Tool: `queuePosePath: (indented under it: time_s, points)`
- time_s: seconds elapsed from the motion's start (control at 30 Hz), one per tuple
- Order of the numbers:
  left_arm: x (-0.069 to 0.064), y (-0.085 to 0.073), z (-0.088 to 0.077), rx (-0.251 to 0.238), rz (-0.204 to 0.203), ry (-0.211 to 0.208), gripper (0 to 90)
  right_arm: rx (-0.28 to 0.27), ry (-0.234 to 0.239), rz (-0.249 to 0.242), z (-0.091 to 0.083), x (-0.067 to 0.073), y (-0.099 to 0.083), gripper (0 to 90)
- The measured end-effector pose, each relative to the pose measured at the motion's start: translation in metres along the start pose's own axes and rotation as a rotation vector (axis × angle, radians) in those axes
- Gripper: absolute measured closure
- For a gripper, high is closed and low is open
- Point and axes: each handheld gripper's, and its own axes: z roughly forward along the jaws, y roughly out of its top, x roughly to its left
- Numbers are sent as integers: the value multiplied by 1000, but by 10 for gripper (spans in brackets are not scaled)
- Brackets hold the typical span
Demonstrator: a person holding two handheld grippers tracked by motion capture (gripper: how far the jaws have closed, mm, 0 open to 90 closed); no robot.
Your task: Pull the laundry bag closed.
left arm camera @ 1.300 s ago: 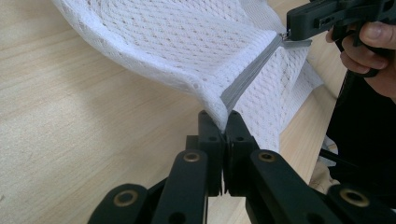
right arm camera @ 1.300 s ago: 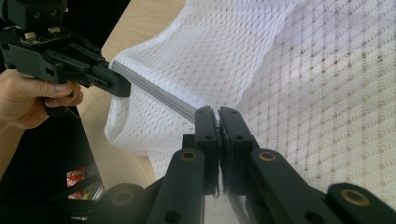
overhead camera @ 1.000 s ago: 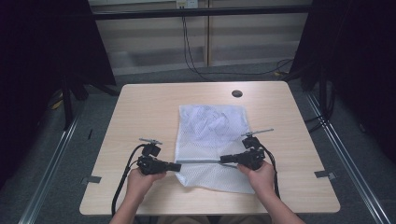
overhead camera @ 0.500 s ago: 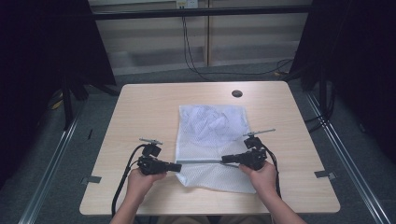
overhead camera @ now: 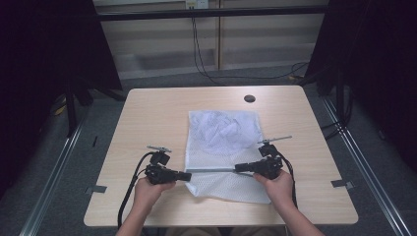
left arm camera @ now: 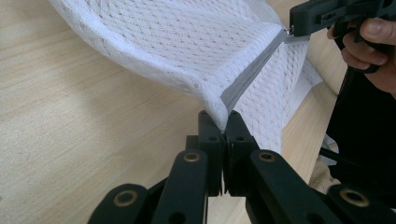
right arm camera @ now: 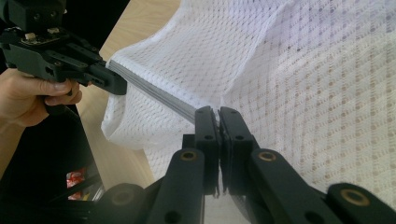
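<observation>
high view is showing a light wooden counter (overhead camera: 147, 118) with a white mesh bag (overhead camera: 221, 132) lying on its middle, reaching from near a small dark round hole (overhead camera: 250, 98) at the far side down toward the person's edge. near that edge a grey zipper strip (overhead camera: 211, 170) is running tight and straight across the bag — the left tongs (overhead camera: 188, 175) are pinching one end and the right tongs (overhead camera: 237, 168) the other. each is being held in a hand, the left hand (overhead camera: 150, 189) and the right hand (overhead camera: 275, 184) coming in from the bottom, with black cables trailing back.

left gripper view is showing its jaws pressed together on the folded mesh edge right where the grey strip ends, the fabric lifting off the wood. right gripper view is showing its jaws closed on the grey strip too, with mesh spreading out behind — the other tongs are gripping the far end at upper left.
</observation>
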Motion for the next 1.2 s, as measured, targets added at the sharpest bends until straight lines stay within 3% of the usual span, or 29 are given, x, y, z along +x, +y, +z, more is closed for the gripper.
queuePosePath:
  time_s: [0.53, 0.93, 1.03, 1.2]
  points:
    - [-1, 0, 1, 2, -9, 2, 884, 4, -19, -4, -4, -1, -1, 871]
    - [0, -1, 0, -4, -8, -2, 884, -11, -28, 8, -14, -8, -4, 871]
    - [0, -1, 0, -1, -9, 13, 884, -7, -30, 13, -15, -8, -5, 871]
    - [0, -1, 0, 0, -4, -1, 884, -19, -29, 17, -20, -14, -8, 871]
